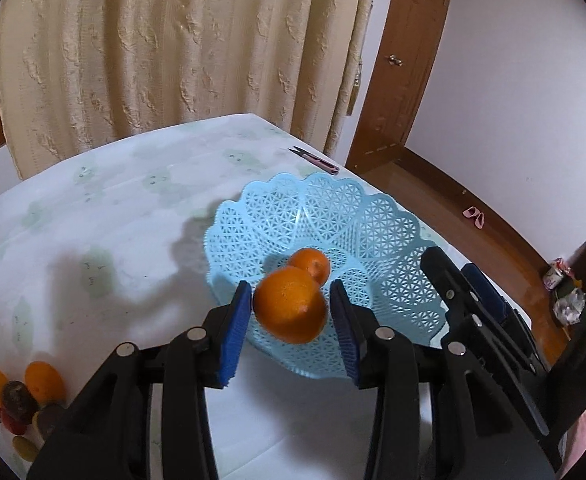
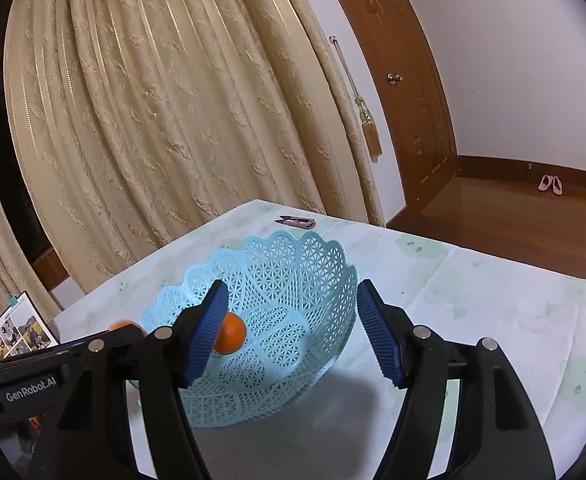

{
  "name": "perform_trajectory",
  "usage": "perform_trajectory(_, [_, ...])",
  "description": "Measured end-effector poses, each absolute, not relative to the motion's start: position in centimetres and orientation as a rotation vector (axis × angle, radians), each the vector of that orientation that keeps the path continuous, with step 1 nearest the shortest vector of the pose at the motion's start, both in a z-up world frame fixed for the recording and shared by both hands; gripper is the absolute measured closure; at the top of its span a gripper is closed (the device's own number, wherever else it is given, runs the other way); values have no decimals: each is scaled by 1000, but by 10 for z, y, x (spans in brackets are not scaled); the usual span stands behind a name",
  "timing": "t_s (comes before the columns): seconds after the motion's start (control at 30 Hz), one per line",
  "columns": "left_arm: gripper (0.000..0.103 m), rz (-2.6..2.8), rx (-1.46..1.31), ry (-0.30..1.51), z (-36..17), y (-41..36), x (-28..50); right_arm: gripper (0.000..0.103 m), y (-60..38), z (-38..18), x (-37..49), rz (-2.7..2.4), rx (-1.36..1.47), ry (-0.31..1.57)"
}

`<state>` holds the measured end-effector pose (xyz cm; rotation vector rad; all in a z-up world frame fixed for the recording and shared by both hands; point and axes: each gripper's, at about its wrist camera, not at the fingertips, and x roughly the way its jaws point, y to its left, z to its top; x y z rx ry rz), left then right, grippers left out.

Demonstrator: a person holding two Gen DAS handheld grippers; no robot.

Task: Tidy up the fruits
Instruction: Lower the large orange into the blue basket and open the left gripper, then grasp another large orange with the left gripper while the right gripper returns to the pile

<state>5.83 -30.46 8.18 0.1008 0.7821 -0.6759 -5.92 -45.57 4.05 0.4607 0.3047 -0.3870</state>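
A light blue lattice basket (image 1: 373, 216) stands on the table, also in the right wrist view (image 2: 293, 264). One small orange (image 1: 313, 264) lies on its floor, seen again in the right wrist view (image 2: 231, 334). My left gripper (image 1: 291, 314) hangs over the basket's near rim with a bigger orange (image 1: 289, 308) between its blue pads; small gaps show on both sides, and the orange is blurred. That orange shows at the left in the right wrist view (image 2: 123, 325). My right gripper (image 2: 289, 336) is open and empty above the basket.
A pile of small fruits (image 1: 21, 400) lies at the table's near left. Pink thread snips (image 1: 317, 160) lie at the far edge. A photo frame (image 2: 13, 332) stands at the left. Curtain and wooden door stand behind.
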Motion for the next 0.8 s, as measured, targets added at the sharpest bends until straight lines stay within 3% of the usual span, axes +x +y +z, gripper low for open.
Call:
perform_trajectory(0.03, [40, -669, 99, 772, 83, -303, 58, 34, -456, 41, -59, -388, 460, 302])
perform_trajectory(0.07, [32, -660, 97, 758, 85, -300, 56, 34, -455, 41, -60, -392, 460, 296])
perform_trajectory(0.23, [19, -603, 90, 706, 96, -276, 52, 28, -454, 44, -64, -400, 455, 270])
perform_trajectory(0.4, [14, -531, 91, 666, 103, -248, 49, 28, -452, 45, -64, -399, 443, 267])
perform_trajectory(0.8, [13, -299, 52, 626, 113, -149, 47, 26, -440, 51, -71, -453, 377, 224])
